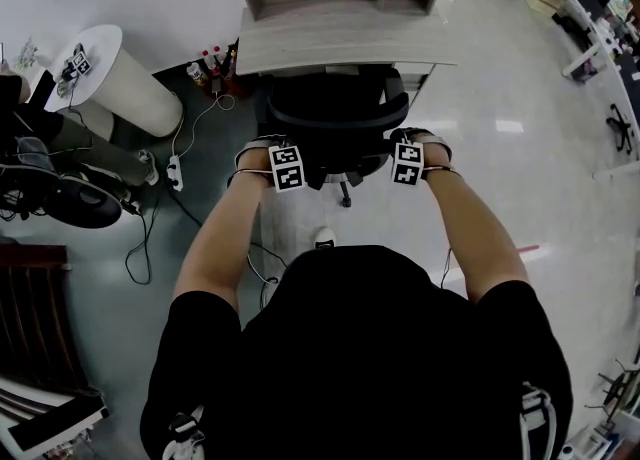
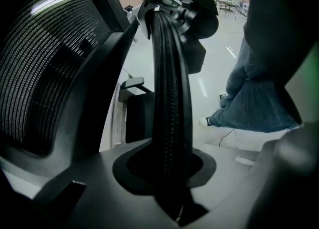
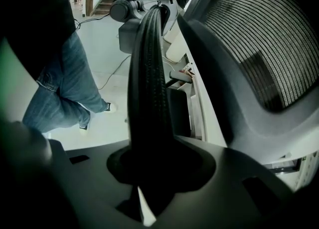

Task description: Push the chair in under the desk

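Note:
A black mesh-backed office chair (image 1: pixel 335 113) stands in front of a pale wooden desk (image 1: pixel 340 46) with a shelf unit on top. The front of the chair sits at the desk's edge. My left gripper (image 1: pixel 287 172) clamps the left part of the backrest's top rim, and my right gripper (image 1: pixel 407 167) clamps the right part. In the left gripper view the ribbed black rim (image 2: pixel 169 98) runs up between the jaws, which press on it. The right gripper view shows the same rim (image 3: pixel 148 88) pinched between its jaws, mesh (image 3: pixel 259 34) beside it.
A white cylindrical stand (image 1: pixel 120 78), bottles (image 1: pixel 210 73) and a power strip (image 1: pixel 175 173) with cables lie on the floor left of the chair. Dark equipment (image 1: pixel 70 188) fills the left side. White desks (image 1: pixel 590 8) stand far right. My shoe (image 1: pixel 323 238) is behind the chair.

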Demonstrator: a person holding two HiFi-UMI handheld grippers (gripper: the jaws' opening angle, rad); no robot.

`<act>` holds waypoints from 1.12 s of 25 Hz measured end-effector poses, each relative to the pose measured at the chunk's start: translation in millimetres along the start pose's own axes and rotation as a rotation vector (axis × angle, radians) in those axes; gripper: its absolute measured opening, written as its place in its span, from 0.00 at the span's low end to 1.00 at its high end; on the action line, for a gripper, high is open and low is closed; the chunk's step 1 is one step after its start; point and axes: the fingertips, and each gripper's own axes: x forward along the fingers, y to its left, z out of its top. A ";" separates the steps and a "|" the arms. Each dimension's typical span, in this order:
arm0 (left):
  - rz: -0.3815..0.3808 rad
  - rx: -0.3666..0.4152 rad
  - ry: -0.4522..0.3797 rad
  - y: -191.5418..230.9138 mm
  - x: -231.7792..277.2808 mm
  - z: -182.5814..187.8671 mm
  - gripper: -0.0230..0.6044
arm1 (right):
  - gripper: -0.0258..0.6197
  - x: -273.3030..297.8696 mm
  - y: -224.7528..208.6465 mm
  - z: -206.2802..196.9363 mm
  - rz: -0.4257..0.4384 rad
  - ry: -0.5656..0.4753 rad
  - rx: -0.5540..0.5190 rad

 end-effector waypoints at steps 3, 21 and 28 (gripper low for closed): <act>0.005 -0.002 -0.002 10.7 4.0 -2.5 0.19 | 0.22 5.9 -10.5 0.3 0.000 0.006 -0.004; 0.023 0.013 -0.008 28.0 9.1 -5.9 0.19 | 0.22 14.3 -26.4 0.5 -0.005 0.015 -0.002; 0.016 -0.002 -0.015 27.6 9.3 -5.8 0.21 | 0.33 11.8 -31.8 0.6 -0.031 0.003 0.069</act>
